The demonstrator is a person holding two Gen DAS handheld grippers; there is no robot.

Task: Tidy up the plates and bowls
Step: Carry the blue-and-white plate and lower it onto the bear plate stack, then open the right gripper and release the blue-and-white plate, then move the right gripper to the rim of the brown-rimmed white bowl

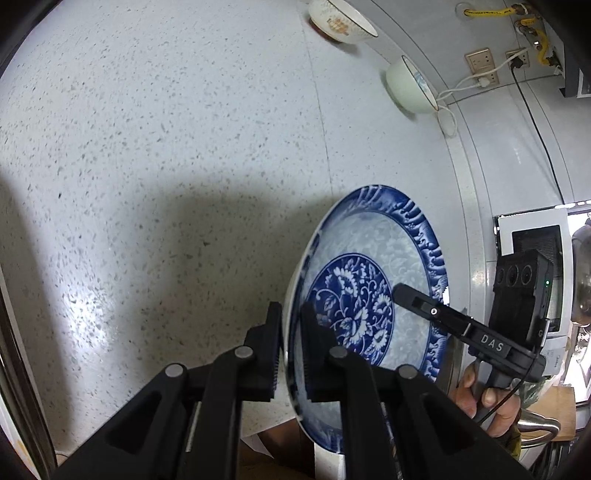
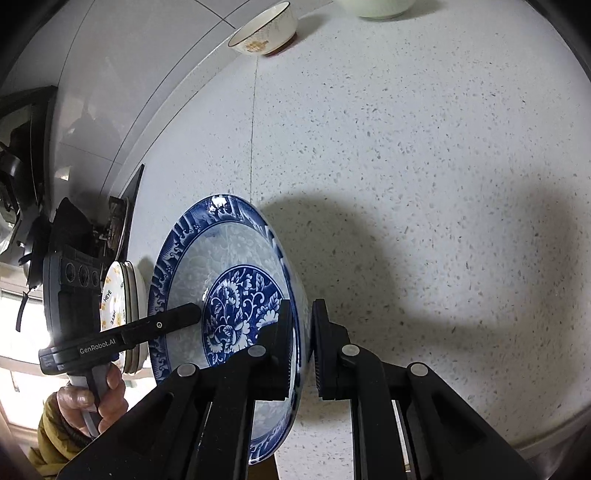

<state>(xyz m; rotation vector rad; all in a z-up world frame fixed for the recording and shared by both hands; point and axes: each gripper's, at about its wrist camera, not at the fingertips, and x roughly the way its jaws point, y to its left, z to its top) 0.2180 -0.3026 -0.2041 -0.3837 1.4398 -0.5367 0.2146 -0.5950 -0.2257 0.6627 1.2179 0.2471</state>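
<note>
A blue-and-white floral plate (image 1: 373, 266) hangs tilted above the speckled countertop (image 1: 166, 147), held from both sides. My left gripper (image 1: 291, 310) is shut on its near rim in the left wrist view. The upper finger (image 1: 417, 301) of the right gripper lies across the plate's far side. In the right wrist view my right gripper (image 2: 303, 306) is shut on the rim of the plate (image 2: 221, 258), with the left gripper's finger (image 2: 177, 317) on the opposite side. A cream bowl with an orange pattern (image 1: 340, 22) and a pale green bowl (image 1: 410, 85) stand by the wall.
A stack of white plates with yellow flowers (image 2: 122, 310) stands left of the held plate, near a black stove (image 2: 22, 177). Wall sockets with cables (image 1: 480, 70) are behind the bowls. A person's hand (image 2: 92, 402) grips the left handle. The cream bowl (image 2: 266, 33) sits at the back.
</note>
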